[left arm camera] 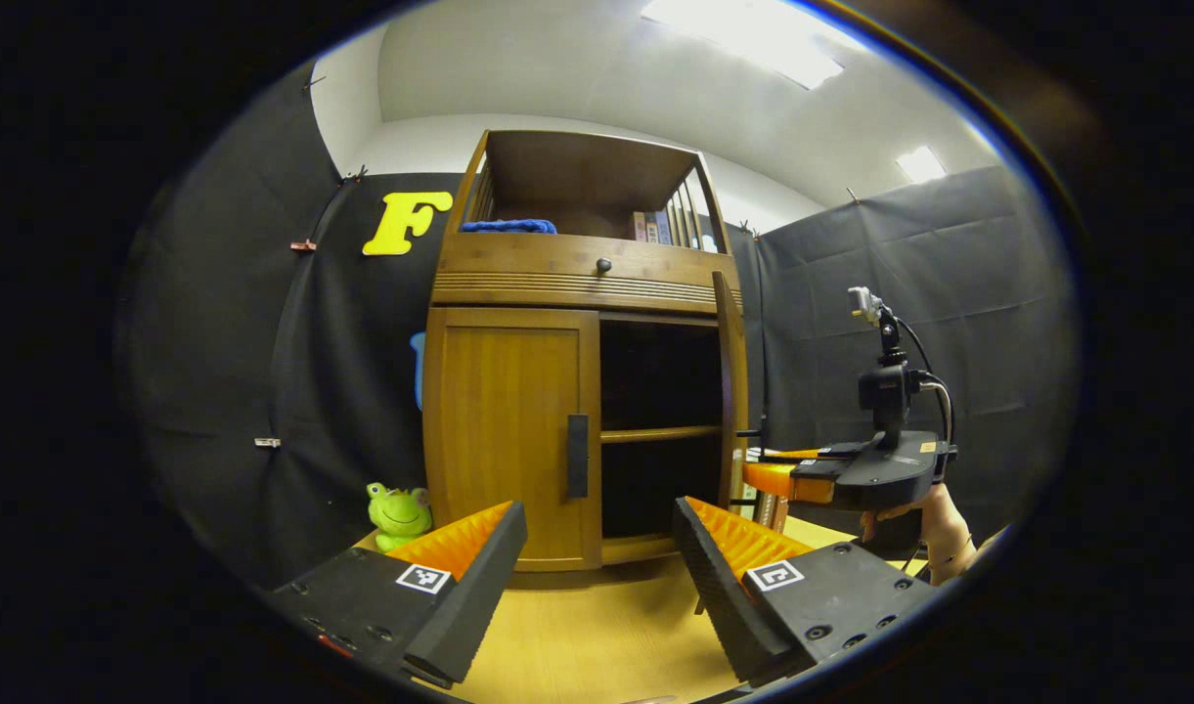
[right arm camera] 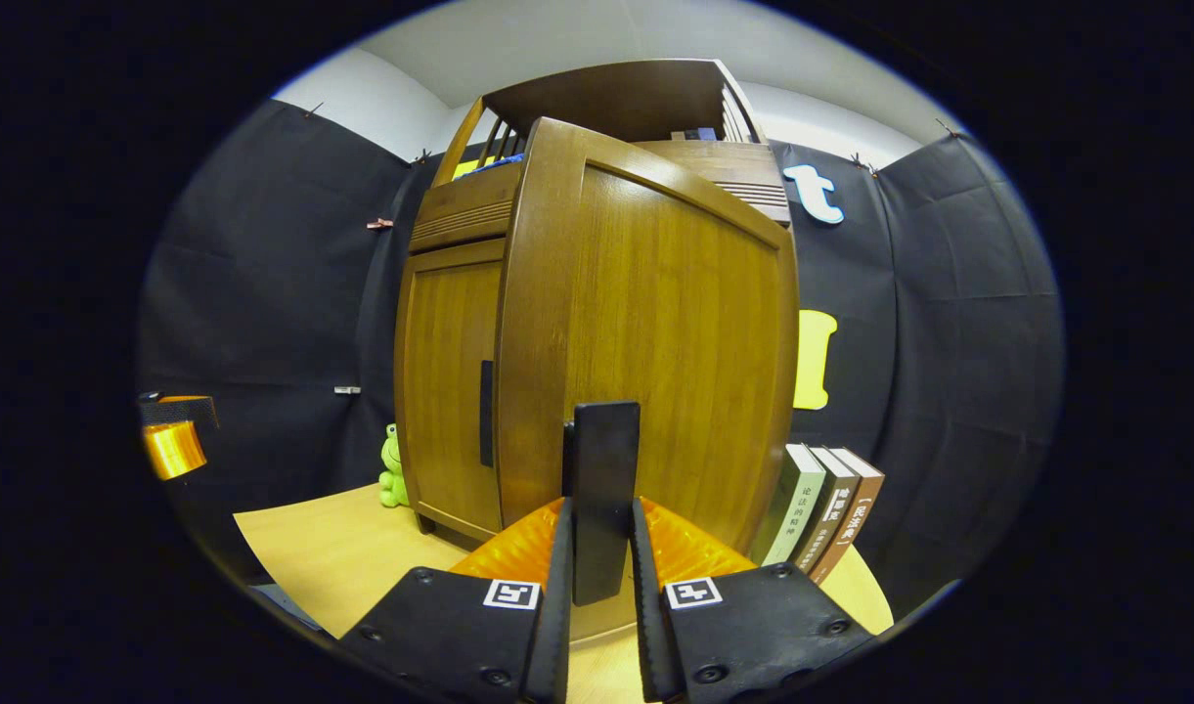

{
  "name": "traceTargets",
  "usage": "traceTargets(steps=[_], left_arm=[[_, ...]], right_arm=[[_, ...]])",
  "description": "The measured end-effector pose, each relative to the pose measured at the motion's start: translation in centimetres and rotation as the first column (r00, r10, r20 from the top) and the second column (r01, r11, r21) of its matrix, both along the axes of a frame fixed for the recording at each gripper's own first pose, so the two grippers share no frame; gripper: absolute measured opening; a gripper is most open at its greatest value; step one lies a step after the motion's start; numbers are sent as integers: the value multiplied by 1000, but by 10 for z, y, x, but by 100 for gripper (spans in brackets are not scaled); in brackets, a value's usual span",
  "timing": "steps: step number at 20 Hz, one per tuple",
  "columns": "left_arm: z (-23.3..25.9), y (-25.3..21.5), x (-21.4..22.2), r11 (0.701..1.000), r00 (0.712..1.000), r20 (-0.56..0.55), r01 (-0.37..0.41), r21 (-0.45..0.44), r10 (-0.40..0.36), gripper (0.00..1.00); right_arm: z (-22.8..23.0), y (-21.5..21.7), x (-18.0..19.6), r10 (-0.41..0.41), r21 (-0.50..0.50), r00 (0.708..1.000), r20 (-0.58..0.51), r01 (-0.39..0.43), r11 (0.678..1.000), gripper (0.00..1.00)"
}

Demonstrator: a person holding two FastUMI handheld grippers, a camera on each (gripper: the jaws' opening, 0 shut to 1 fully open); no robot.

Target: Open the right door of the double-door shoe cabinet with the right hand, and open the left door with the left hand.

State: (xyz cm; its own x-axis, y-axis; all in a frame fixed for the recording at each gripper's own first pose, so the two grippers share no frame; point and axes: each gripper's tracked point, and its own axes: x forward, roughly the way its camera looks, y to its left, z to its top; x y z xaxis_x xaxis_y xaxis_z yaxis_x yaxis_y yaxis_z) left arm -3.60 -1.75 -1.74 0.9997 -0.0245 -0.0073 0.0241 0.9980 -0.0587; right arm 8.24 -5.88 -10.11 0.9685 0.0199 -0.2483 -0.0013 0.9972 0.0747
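Right gripper (right arm camera: 601, 577) pinches the black bar handle (right arm camera: 604, 489) of the swung-open brown wooden right door (right arm camera: 655, 342); left gripper (left arm camera: 597, 577) is spread before the closed left door (left arm camera: 508, 430).

A staged recording booth, not a lived-in home: hung all round with black cloth (left arm camera: 949, 293) clipped to the walls, lit by ceiling panels (left arm camera: 753, 39). Dressed with a wooden shoe cabinet (left arm camera: 518, 430) on a bench (left arm camera: 597, 636) ahead of the left gripper (left arm camera: 597, 577), plus toy frog (left arm camera: 398, 513) and books (right arm camera: 821, 518).
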Motion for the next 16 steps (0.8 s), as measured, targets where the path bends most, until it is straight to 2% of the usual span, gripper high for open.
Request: traceTargets(steps=[1,2,3,4,7,8,10,16], left_arm=[[0,-7,0,1000,1000,-1,13,-2,-13,94],[-2,-11,1,1000,1000,-3,26,-1,-26,94],[-2,-16,1,999,999,-5,38,4,-38,94],[-3,-21,1,999,999,-6,49,8,-49,94],[-6,-35,3,995,995,-12,95,-2,-95,94],[-6,-41,4,994,994,-13,110,-9,-110,94],[-6,-48,9,991,991,-14,133,-25,-133,94],[-11,-71,30,985,986,-17,167,-37,-167,96]], right_arm=[[1,-4,-4,-5,-7,1000,-1,5,1000,28],[3,-8,-9,-11,-16,1000,-1,11,1000,28],[3,-13,-13,-19,-24,1000,-2,19,1000,32],[4,-18,-17,-28,-32,1000,-3,28,999,28],[6,-31,-27,-58,-50,998,-8,58,997,27],[7,-35,-31,-70,-58,998,-9,69,996,36],[7,-45,-33,-92,-68,996,-10,91,993,27],[4,-81,-51,-153,-97,987,-43,148,984,26]])
